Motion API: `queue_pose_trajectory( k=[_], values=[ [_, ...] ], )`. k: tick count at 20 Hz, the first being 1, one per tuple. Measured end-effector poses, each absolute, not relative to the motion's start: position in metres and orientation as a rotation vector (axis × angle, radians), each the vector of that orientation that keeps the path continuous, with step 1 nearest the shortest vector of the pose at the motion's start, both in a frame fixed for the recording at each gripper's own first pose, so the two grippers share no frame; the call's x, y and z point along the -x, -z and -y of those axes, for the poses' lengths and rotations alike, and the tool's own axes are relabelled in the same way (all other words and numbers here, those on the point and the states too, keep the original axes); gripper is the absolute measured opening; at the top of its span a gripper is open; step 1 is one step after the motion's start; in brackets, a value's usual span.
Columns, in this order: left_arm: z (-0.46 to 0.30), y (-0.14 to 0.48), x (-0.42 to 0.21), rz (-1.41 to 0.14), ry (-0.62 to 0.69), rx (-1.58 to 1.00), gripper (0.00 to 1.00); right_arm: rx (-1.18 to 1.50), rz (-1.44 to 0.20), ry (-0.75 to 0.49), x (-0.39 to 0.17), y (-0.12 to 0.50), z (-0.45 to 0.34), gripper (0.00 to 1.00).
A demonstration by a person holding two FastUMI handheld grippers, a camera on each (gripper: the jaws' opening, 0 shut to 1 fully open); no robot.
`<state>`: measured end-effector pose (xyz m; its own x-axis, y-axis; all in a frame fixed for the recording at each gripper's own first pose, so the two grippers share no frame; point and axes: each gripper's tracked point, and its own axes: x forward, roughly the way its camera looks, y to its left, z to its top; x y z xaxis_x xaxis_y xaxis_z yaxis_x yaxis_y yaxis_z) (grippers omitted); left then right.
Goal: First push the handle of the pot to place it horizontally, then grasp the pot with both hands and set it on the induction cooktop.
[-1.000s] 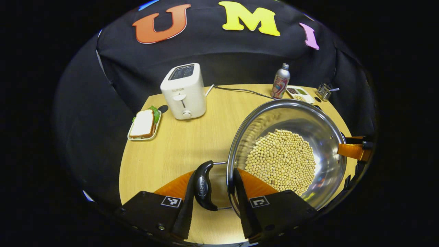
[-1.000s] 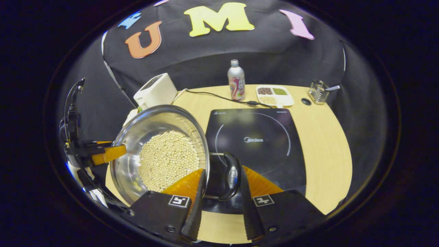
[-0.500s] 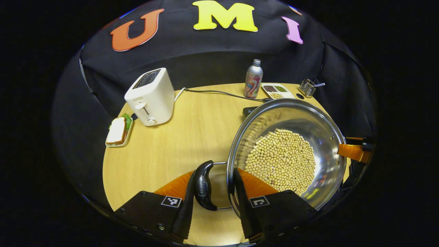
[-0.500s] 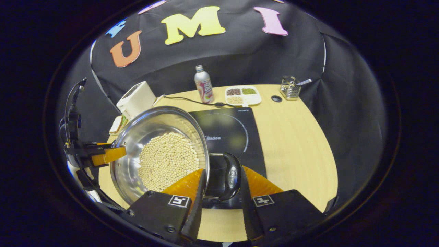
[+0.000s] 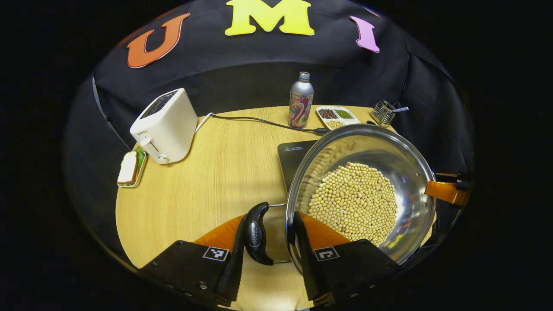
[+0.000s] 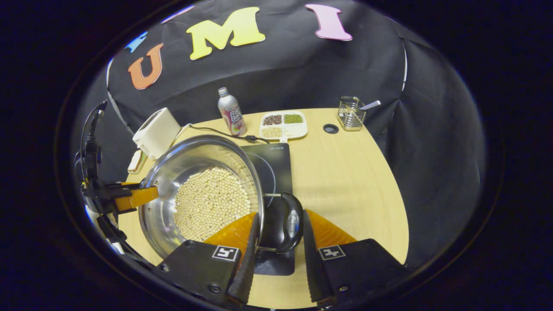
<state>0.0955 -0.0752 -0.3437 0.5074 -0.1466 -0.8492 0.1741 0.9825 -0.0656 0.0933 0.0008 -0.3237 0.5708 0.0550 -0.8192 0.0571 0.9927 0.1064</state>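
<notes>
Low in the left gripper view, the left gripper (image 5: 268, 235) is clamped on one black side handle (image 5: 256, 233) of the pot (image 5: 410, 172), one finger outside the handle and the other inside the steel rim. At the centre right of that frame the pot is full of pale beans (image 5: 354, 203), and a corner of the black cooktop (image 5: 290, 157) shows just beyond its rim. At the far right edge the other gripper's finger pokes in at the opposite rim.

Low in the right gripper view, the right gripper (image 6: 281, 233) is clamped the same way on the other side handle (image 6: 290, 222), one finger inside the rim, the other outside the handle. Here the pot (image 6: 170, 181) sits centre left with its beans (image 6: 211, 201), overlapping the left part of the cooktop (image 6: 276, 162); whether it touches the glass I cannot tell.

On the wooden table (image 5: 216, 172), a white toaster (image 5: 164, 125) stands at the upper left of the left gripper view, with a sandwich tray (image 5: 130, 168) beside it. Along the far edge are a bottle (image 5: 300, 100), a divided dish (image 5: 336, 117) and a wire holder (image 5: 383, 113)
</notes>
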Motion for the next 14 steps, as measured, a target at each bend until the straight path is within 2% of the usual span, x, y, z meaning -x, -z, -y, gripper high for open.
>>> queue_pose_trajectory(
  k=[14],
  values=[
    [0.093,0.367,-0.125,-1.056,0.121,-0.015,0.57,-0.090,-0.991,-0.075,-0.152,0.351,0.025,0.51]
  ],
)
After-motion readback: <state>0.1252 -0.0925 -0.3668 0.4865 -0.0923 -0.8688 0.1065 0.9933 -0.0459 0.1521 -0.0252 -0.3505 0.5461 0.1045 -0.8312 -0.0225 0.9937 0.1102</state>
